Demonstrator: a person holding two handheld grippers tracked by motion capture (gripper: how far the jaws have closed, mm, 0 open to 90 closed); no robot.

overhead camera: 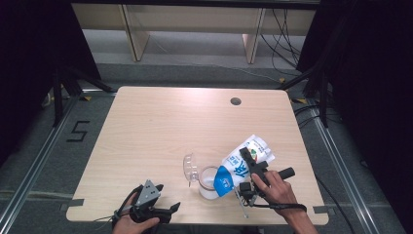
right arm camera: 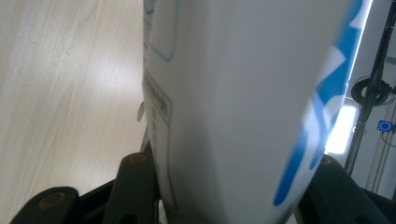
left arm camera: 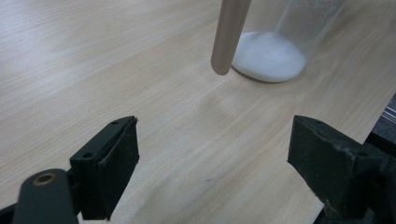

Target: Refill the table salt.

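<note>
Pouch [overhead camera: 246, 161] of white powder hung tilted, mouth over the clear jar [overhead camera: 208, 183] near the table's [overhead camera: 160, 126] front edge, right gripper [overhead camera: 251, 165] clenched across its middle. Soft film likely buckles and slips; grip mid-body looked soundest. Left gripper [overhead camera: 158, 197] rested apart, jaws spread, holding nothing.

A light wooden table [overhead camera: 160, 126] is standing on a grey floor [overhead camera: 44, 161], with a small round hole [overhead camera: 235, 101] near its far edge. A clear cup [overhead camera: 208, 183] holding white powder is sitting on it near the front edge. Just left of the cup, a clear lid [overhead camera: 190, 168] is resting on the wood. The rest of the top is lying bare.
</note>
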